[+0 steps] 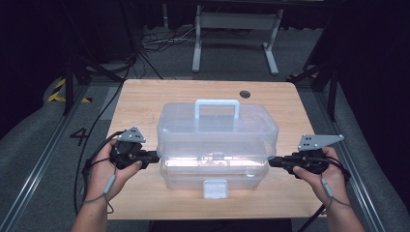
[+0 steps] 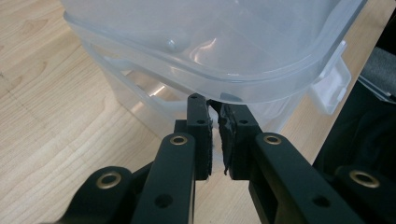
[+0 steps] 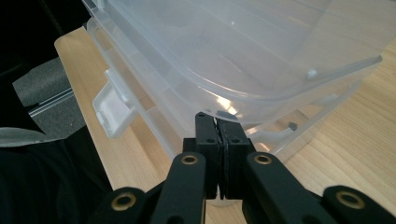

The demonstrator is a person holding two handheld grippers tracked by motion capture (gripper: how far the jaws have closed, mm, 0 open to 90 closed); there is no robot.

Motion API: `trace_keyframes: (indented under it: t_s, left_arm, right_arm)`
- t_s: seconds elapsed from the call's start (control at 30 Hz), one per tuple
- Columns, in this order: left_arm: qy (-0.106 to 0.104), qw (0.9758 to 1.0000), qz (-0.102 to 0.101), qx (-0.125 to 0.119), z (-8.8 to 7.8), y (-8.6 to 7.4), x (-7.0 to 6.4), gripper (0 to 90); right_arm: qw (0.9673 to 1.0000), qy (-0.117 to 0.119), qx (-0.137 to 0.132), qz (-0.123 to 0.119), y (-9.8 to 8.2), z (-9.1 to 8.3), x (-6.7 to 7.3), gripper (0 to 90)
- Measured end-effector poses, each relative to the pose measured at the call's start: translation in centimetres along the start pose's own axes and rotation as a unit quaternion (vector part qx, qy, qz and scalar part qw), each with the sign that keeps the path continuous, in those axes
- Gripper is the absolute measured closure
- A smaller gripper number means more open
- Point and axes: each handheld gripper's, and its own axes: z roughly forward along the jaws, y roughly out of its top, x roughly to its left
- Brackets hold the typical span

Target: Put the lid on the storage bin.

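A clear plastic toolbox (image 1: 217,133) with a pale handle (image 1: 217,103) stands mid-table, its lid (image 1: 217,124) raised a little off the base (image 1: 212,176). My left gripper (image 1: 157,155) points at the box's left end. In the left gripper view its jaws (image 2: 217,105) stand nearly together, a thin slit between worn pads, with the tips right under the lid's rim (image 2: 261,93). My right gripper (image 1: 270,162) is at the right end, jaws (image 3: 217,119) shut pad to pad with nothing between them, tips under the lid's rim (image 3: 261,100).
The box's front latch (image 1: 215,188) hangs open toward the table's near edge. A dark round hole (image 1: 245,94) sits in the wooden table (image 1: 140,101) at the back right. Cables and a white frame (image 1: 237,29) lie on the floor beyond.
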Motion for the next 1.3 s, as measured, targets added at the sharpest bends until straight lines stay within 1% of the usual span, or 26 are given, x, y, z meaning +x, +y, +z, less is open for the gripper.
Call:
trace_keyframes:
  t_s: [0.03, 0.07, 0.13, 0.5, 0.83, 0.9, 1.07, 1.3]
  left_arm:
    - [0.001, 1.0000, -0.001, 0.003, 0.0, 0.0, 0.0, 82.6]
    - [0.003, 1.0000, 0.003, 0.006, 0.0, 0.0, 0.0, 82.6]
    - [0.001, 0.9999, 0.002, 0.010, 0.1, 0.0, -0.1, 82.5]
    - [0.000, 0.9991, 0.009, 0.042, 0.6, -0.1, -0.2, 82.4]
    - [0.001, 0.9974, 0.017, 0.070, 1.0, -0.1, -0.3, 82.2]
    - [0.002, 0.9973, 0.017, 0.072, 1.1, -0.1, -0.3, 82.3]
    - [0.002, 0.9958, 0.020, 0.089, 1.4, -0.1, -0.4, 82.5]
    - [0.001, 0.9947, 0.023, 0.100, 1.7, -0.1, -0.5, 83.4]
  right_arm:
    - [1.0000, 0.000, 0.001, 0.000, 0.0, 0.0, 0.0, 88.8]
    - [1.0000, 0.001, 0.003, 0.000, -0.1, 0.0, 0.0, 88.7]
    - [1.0000, 0.001, 0.006, 0.000, -0.1, 0.0, 0.0, 88.7]
    - [0.9995, -0.012, 0.028, 0.005, -0.6, 0.0, -0.3, 88.2]
    - [0.9986, -0.015, 0.051, 0.000, -0.7, 0.3, -0.2, 88.2]
    - [0.9985, -0.015, 0.053, 0.000, -0.7, 0.4, -0.2, 88.2]
    - [0.9977, -0.014, 0.066, -0.002, -0.8, 0.6, -0.2, 87.8]
    - [0.9968, -0.015, 0.079, -0.005, -0.9, 0.8, -0.1, 87.8]
